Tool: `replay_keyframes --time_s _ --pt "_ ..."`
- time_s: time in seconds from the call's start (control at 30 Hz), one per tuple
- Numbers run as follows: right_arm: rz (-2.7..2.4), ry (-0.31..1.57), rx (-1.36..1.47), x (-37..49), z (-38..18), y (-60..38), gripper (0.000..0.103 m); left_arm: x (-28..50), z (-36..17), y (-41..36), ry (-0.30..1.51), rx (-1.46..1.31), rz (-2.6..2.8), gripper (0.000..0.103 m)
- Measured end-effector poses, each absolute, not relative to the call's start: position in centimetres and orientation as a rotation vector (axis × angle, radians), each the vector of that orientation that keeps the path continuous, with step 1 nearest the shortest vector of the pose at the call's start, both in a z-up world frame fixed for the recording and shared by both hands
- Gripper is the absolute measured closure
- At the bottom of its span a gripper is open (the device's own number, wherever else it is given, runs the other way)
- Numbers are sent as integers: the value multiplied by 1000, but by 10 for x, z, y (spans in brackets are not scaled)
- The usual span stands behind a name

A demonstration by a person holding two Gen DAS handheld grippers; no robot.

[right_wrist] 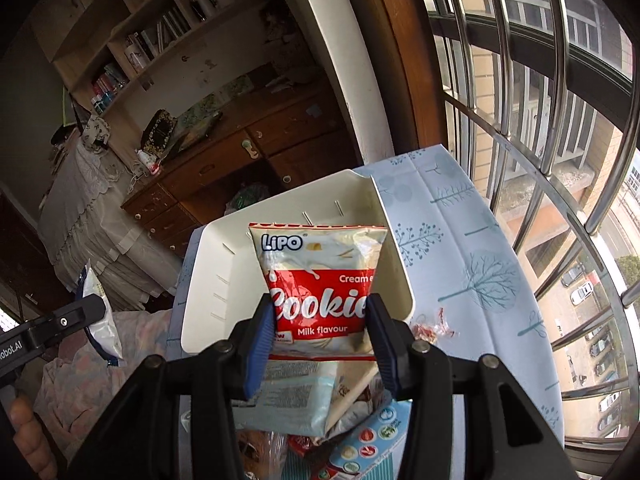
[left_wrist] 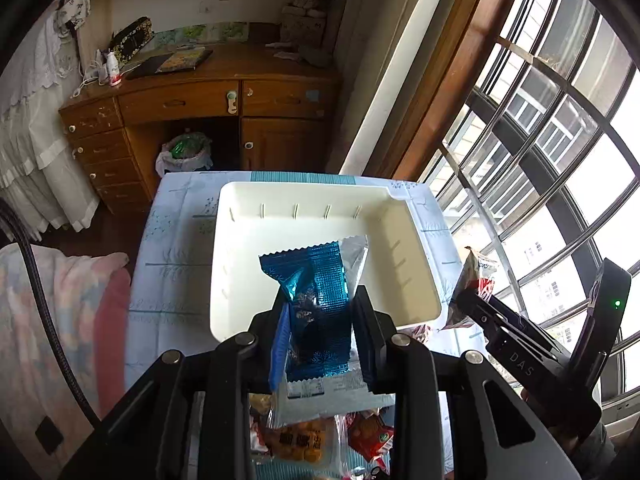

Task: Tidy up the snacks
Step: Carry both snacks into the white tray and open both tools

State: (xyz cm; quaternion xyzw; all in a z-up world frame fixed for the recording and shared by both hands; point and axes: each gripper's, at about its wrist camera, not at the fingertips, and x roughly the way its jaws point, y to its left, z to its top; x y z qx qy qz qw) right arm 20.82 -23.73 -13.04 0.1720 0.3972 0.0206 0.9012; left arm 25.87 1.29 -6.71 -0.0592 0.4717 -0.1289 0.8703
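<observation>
A blue foil packet (left_wrist: 316, 300) is clamped between the left gripper (left_wrist: 320, 320) fingers, its long axis running away from them, crimped end pointing over the white bin (left_wrist: 416, 272). A cookie packet (right_wrist: 320, 280) is pinched by the right gripper (right_wrist: 320, 328), upright, top edge toward the bin on the patterned tablecloth (right_wrist: 460, 264).
</observation>
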Motion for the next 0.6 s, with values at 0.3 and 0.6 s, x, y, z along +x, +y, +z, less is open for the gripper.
replay_keyframes --time_s 0.3,0.6 --pt "50 763 262 242 -133 -214 56 295 -93 24 889 -146 -360 75" --pt "63 750 217 259 -133 -199 49 312 -109 16 906 -143 -372 32"
